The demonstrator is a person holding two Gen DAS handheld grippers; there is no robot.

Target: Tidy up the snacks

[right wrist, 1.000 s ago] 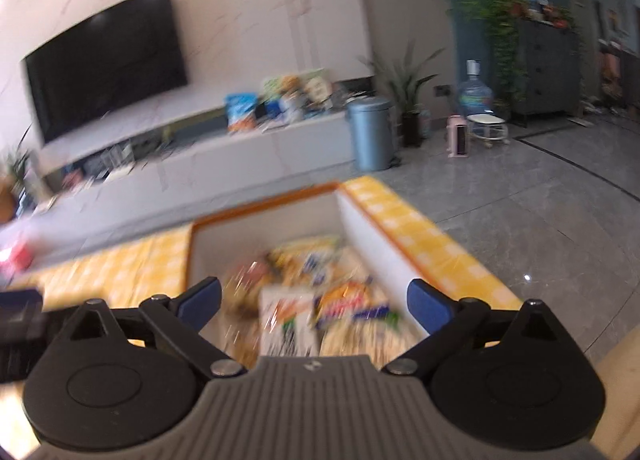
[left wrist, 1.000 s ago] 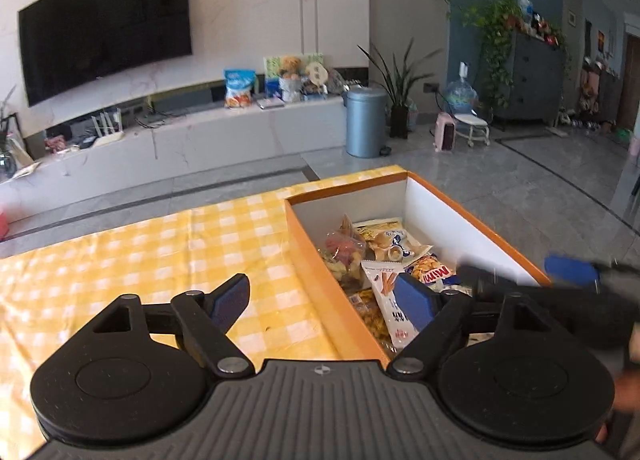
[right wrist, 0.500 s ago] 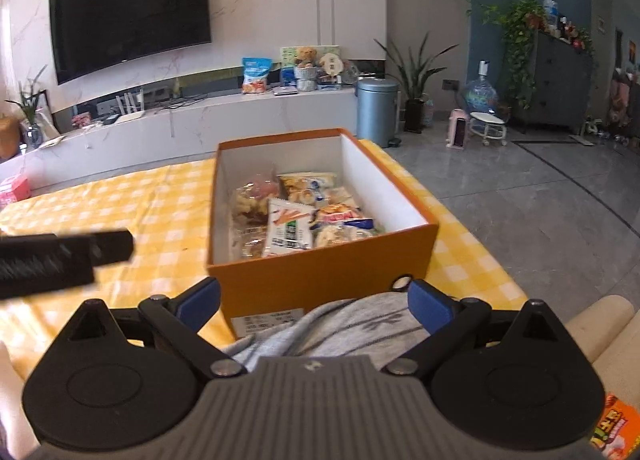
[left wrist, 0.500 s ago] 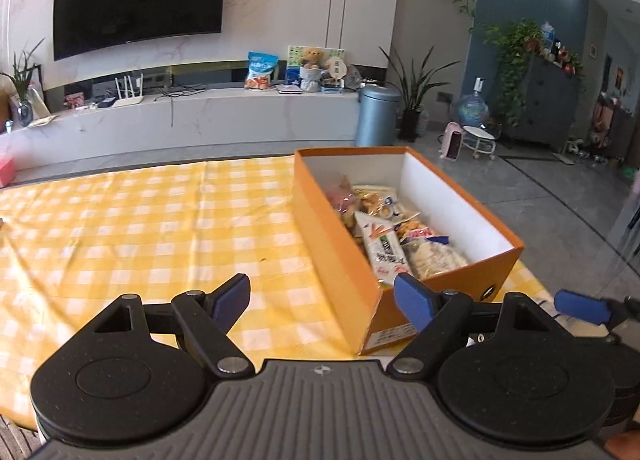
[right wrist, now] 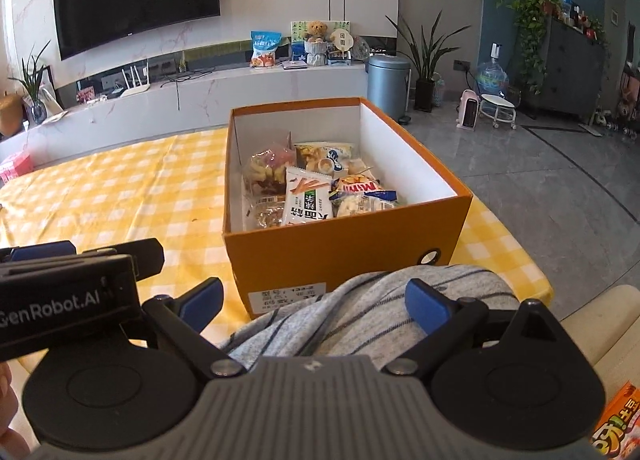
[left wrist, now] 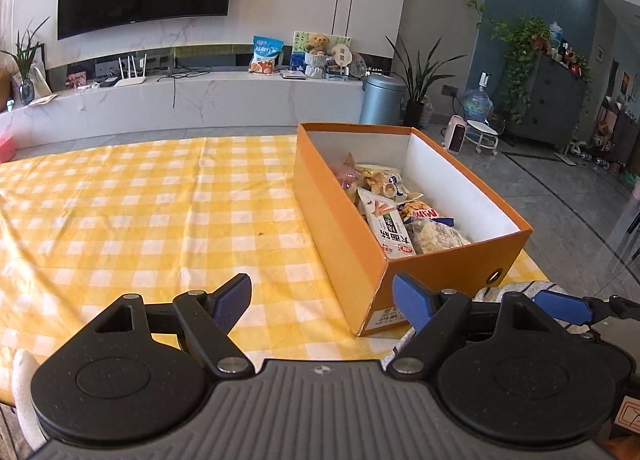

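An open orange cardboard box (left wrist: 332, 228) (right wrist: 340, 256) stands on the right part of a table with a yellow checked cloth (left wrist: 140, 220) (right wrist: 120, 196). Several snack packets (left wrist: 386, 228) (right wrist: 308, 200) lie inside it, among them a white biscuit-stick pack and a Mimi bag (right wrist: 360, 188). My left gripper (left wrist: 322, 300) is open and empty, short of the box's near left corner. My right gripper (right wrist: 316, 304) is open too, over grey striped clothing (right wrist: 360, 312) in front of the box. An orange snack packet (right wrist: 616, 424) shows at the bottom right edge.
The left gripper's body (right wrist: 60, 292) sits close on the right gripper's left. A blue finger of the right gripper (left wrist: 560, 306) shows beside the left one. The table edge and grey floor (right wrist: 540, 180) lie right of the box. A TV cabinet (left wrist: 200, 100) runs behind.
Both grippers have drawn back from above the box toward the near table edge and sunk a little. The whole box now shows ahead. Both stay open and empty.
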